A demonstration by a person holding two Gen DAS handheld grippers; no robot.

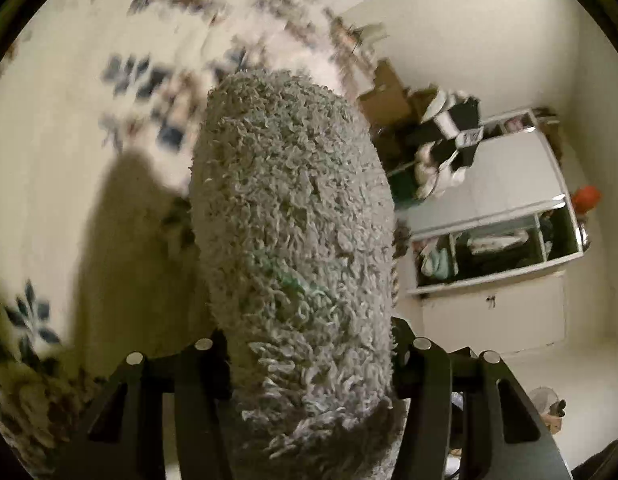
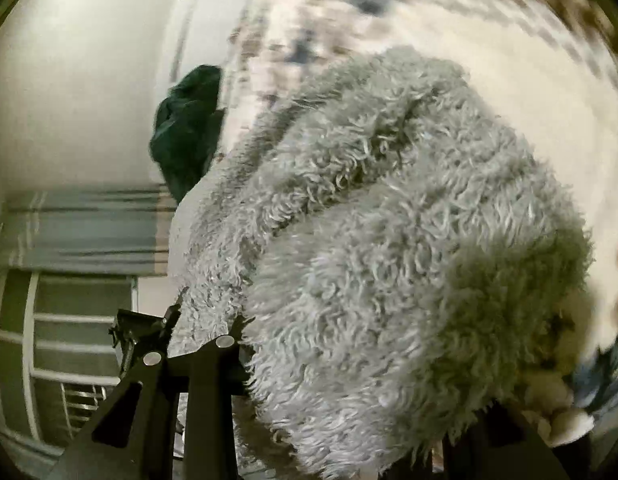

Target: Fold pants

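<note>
The pants are grey and fluffy. In the left wrist view the pants (image 1: 293, 232) hang as a thick bunch straight out from my left gripper (image 1: 309, 364), which is shut on them, above a cream bed cover (image 1: 61, 168) with blue flowers. In the right wrist view the pants (image 2: 389, 260) fill the middle and right and cover my right gripper (image 2: 349, 364); only its left finger (image 2: 213, 364) shows, pressed against the cloth. The right gripper is shut on the pants. The other gripper (image 1: 457, 140) shows far off at the right of the left wrist view.
A white wardrobe (image 1: 509, 216) with open shelves stands at the right of the left wrist view, with brown boxes (image 1: 385, 92) near it. A dark green garment (image 2: 189, 128) hangs by a white wall, above a striped cloth (image 2: 85, 232) and white rails (image 2: 65, 344).
</note>
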